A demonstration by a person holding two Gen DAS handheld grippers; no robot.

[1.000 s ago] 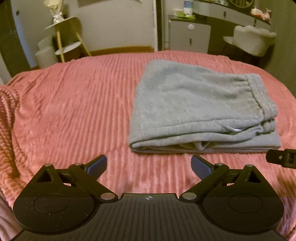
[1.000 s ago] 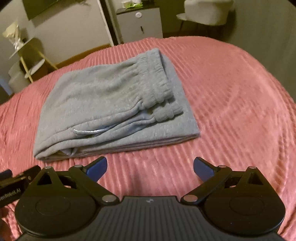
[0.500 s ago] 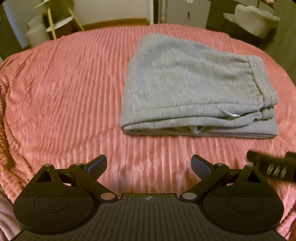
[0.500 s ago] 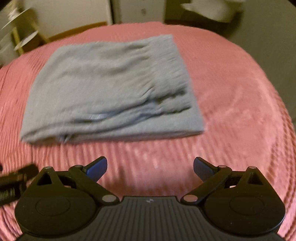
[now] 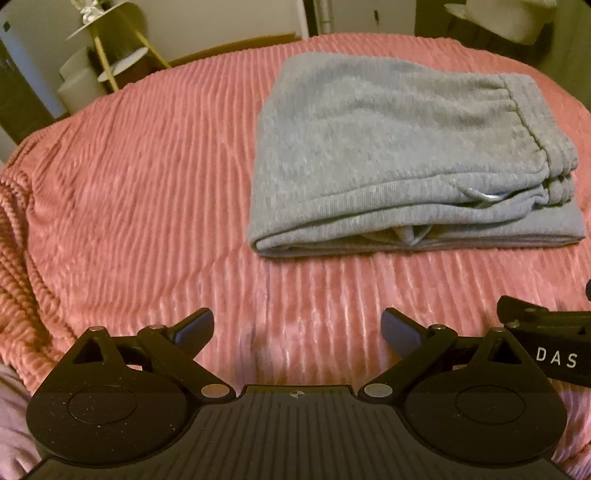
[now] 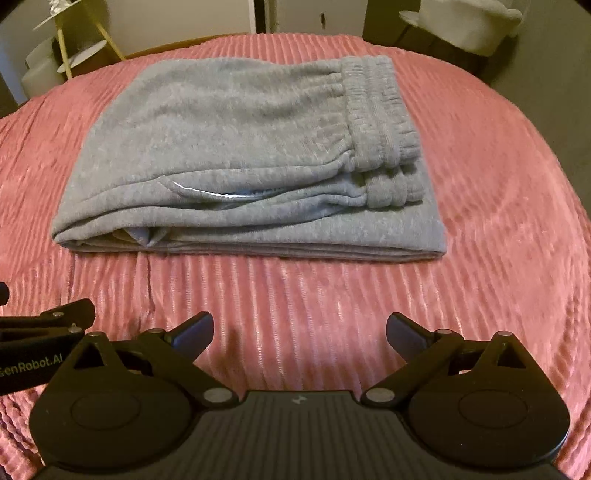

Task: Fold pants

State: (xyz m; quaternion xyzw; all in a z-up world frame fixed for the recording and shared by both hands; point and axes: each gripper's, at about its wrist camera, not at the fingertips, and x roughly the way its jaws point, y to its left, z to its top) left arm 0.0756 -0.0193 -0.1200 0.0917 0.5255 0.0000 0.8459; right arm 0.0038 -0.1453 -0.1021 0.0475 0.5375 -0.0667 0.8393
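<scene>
Grey sweatpants (image 5: 399,147) lie folded into a flat rectangular stack on the pink ribbed bedspread (image 5: 147,184), waistband to the right. In the right wrist view the same pants (image 6: 236,147) fill the middle, with layered edges facing me. My left gripper (image 5: 297,328) hovers open over bare bedspread, short of the stack's near left corner. My right gripper (image 6: 300,330) is open too, just in front of the stack's near edge. Neither holds anything. Each gripper's side shows at the edge of the other's view.
A gold tiered side table (image 5: 107,59) stands beyond the bed's far left. A pale upholstered chair (image 6: 469,22) sits at the far right. A white cabinet (image 5: 365,14) is behind the bed. The bedspread bunches at the left edge (image 5: 14,221).
Both grippers have shifted over the last second, tilting down toward the bed and the right one swinging to face the stack squarely. The pants have not moved. Both stayed open.
</scene>
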